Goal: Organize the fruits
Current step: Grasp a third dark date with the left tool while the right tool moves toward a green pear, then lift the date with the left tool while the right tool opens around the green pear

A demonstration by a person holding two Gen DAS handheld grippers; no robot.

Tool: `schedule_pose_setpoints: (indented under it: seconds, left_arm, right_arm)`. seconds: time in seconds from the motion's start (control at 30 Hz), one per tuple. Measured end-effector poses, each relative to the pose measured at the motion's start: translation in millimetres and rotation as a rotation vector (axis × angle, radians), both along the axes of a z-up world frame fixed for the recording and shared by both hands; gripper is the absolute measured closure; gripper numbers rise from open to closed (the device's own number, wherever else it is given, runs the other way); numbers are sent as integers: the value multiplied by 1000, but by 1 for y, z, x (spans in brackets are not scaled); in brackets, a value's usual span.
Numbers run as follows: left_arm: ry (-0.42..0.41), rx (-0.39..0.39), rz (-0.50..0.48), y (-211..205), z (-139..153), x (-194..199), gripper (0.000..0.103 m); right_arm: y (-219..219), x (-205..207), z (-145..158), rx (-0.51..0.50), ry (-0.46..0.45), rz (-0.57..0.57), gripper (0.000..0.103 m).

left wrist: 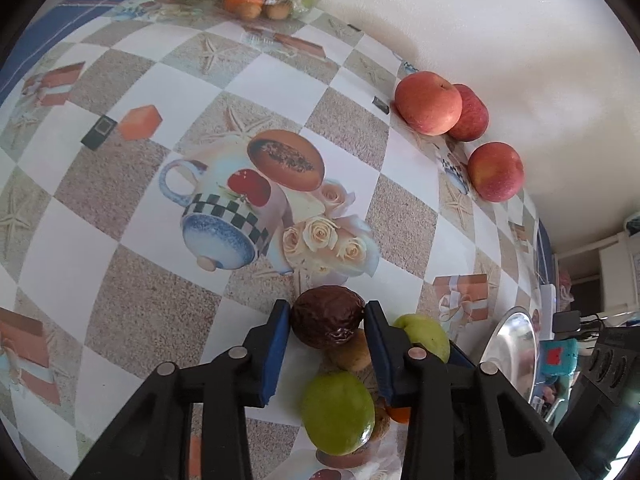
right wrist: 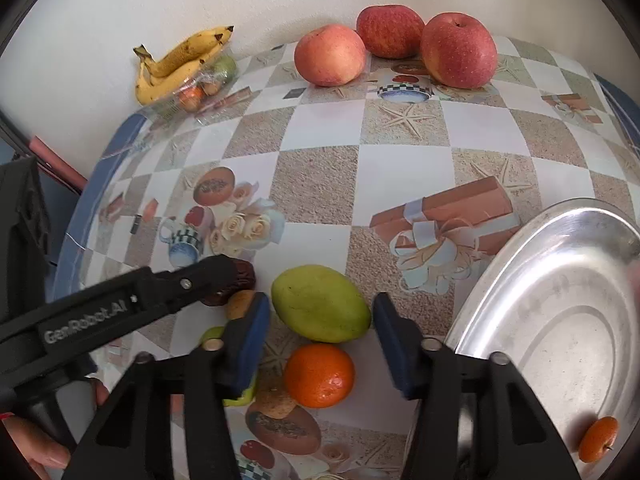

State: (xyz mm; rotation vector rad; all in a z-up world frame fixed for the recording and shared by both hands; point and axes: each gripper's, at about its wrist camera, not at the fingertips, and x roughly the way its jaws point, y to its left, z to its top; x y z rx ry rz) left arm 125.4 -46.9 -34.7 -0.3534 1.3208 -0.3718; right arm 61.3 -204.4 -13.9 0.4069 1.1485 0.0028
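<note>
My left gripper (left wrist: 326,316) is shut on a dark brown wrinkled passion fruit (left wrist: 326,322), held just above the table. It shows in the right wrist view as a black arm (right wrist: 132,304) over the same fruit (right wrist: 236,280). My right gripper (right wrist: 320,320) is open, its jaws either side of a green mango (right wrist: 320,304), not touching it. An orange (right wrist: 320,374), a small brown fruit (right wrist: 276,400) and a green fruit (left wrist: 338,412) lie close by. A steel plate (right wrist: 560,300) at the right holds a small orange (right wrist: 599,439).
Three red apples (right wrist: 394,50) sit by the wall at the back. A clear plastic tray (right wrist: 188,92) with bananas (right wrist: 180,62) and small fruits stands at the back left. The table carries a patterned checkered cloth (right wrist: 320,168).
</note>
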Motion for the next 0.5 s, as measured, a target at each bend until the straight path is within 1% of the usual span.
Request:
schedule_pose_setpoints:
  seconds: [0.2, 0.33, 0.43, 0.5]
  left_arm:
    - [-55, -26, 15, 4, 25, -3, 63]
    - [-71, -24, 29, 8, 36, -8, 63]
    - [-61, -12, 46, 14, 37, -9, 63]
    - [-47, 0, 63, 17, 33, -7, 63]
  right_arm:
    - [0, 0, 1, -5, -5, -1, 52]
    - [-5, -5, 12, 13, -32, -12, 69]
    - [-3, -8, 23, -17, -48, -1, 69]
    - [-1, -8, 25, -43, -49, 8, 69]
